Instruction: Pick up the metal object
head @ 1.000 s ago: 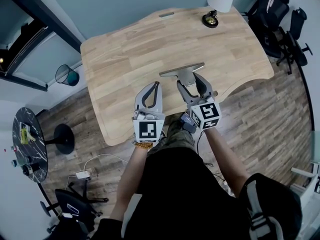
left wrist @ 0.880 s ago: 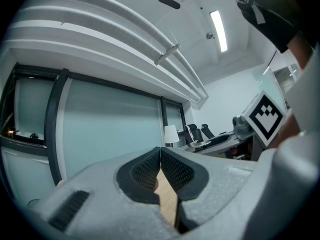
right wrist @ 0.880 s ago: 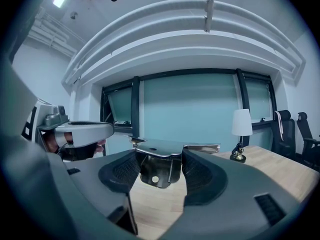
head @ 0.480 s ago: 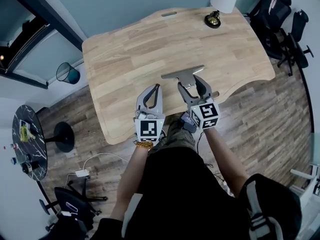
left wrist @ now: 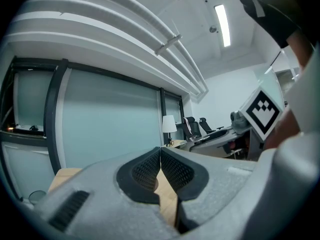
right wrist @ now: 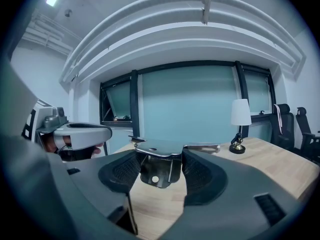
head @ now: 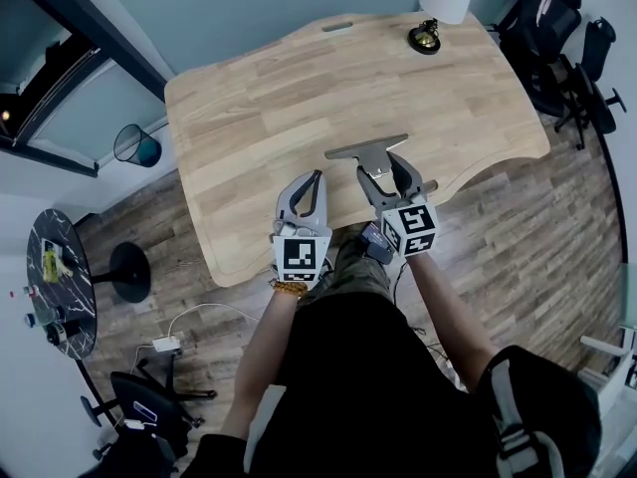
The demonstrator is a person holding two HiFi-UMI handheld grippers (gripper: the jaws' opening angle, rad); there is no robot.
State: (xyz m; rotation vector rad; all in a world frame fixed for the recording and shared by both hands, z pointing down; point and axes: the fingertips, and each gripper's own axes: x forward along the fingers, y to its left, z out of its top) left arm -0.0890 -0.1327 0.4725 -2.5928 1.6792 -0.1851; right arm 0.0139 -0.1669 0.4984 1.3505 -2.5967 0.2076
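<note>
Your right gripper (head: 382, 170) is clamped on the metal object (head: 366, 149). In the right gripper view both pads (right wrist: 199, 176) bear on the sides of the object's hanging bracket, and its flat plate lies across the top of the jaws. The object is at the near edge of the table (head: 259, 98), on the table's right half. It appears to sit just clear of the wood, but no view settles that. Your left gripper (head: 316, 177) hangs over the same near edge of the table, just beside the right one, with its jaws together and nothing between them.

Likely faults from here:
- The grip is on the narrow bracket while the wide plate overhangs it. A quick tilt could pivot the object in the pads.
- Smooth metal may slip. This close to the table's edge, a drop could go past the table altogether.
- The left gripper is near enough to knock the plate.

The head view gives the plate's outline and its place on the table, but not the contact. The right gripper view gives the contact, and also shows the lamp (right wrist: 241, 113) at the table's far side
</note>
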